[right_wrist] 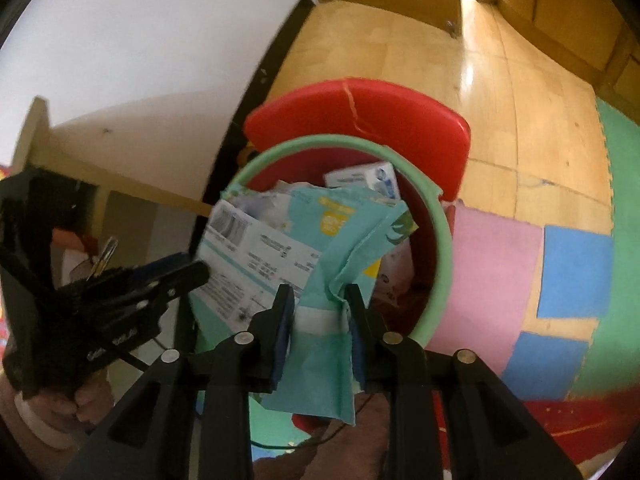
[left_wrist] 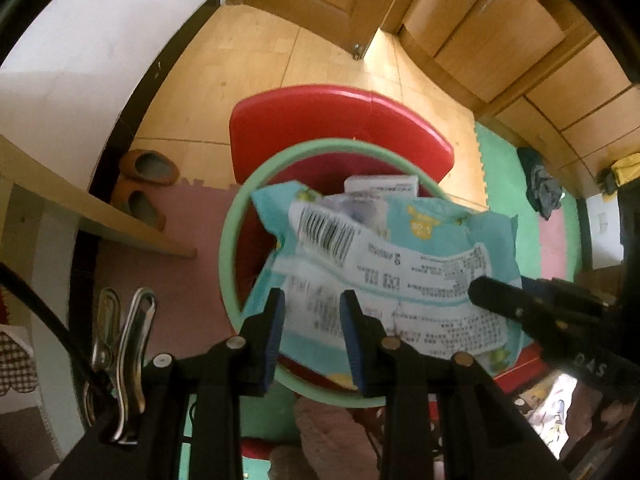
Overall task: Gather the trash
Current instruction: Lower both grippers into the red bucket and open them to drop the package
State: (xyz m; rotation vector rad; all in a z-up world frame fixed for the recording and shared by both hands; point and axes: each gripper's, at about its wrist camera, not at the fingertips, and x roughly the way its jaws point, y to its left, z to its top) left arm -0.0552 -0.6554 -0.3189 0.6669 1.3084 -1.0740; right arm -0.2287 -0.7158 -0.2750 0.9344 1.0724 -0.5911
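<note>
A red bin with a pale green rim (left_wrist: pixel 228 240) (right_wrist: pixel 444 248) stands on the floor below both grippers. A large teal and white wrapper with a barcode (left_wrist: pixel 400 264) (right_wrist: pixel 272 256) lies crumpled across its mouth. Beneath the wrapper a white carton (left_wrist: pixel 380 186) (right_wrist: pixel 368 178) sits inside the bin. My right gripper (right_wrist: pixel 320 320) is shut on a bunched teal end of the wrapper; in the left wrist view its tip (left_wrist: pixel 492 296) comes in from the right. My left gripper (left_wrist: pixel 312 332) has its fingers apart just above the flat sheet, by the wrapper's left edge (right_wrist: pixel 188 272).
The bin's red lid (left_wrist: pixel 340 120) stands open behind it. Brown slippers (left_wrist: pixel 148 184) lie under a wooden shelf (left_wrist: pixel 100 212) on the left. A metal clip (left_wrist: pixel 124 360) hangs beside my left gripper. Coloured foam mats (right_wrist: pixel 576 272), wooden cabinets (left_wrist: pixel 500 32) and a clothes heap (left_wrist: pixel 540 192) lie to the right.
</note>
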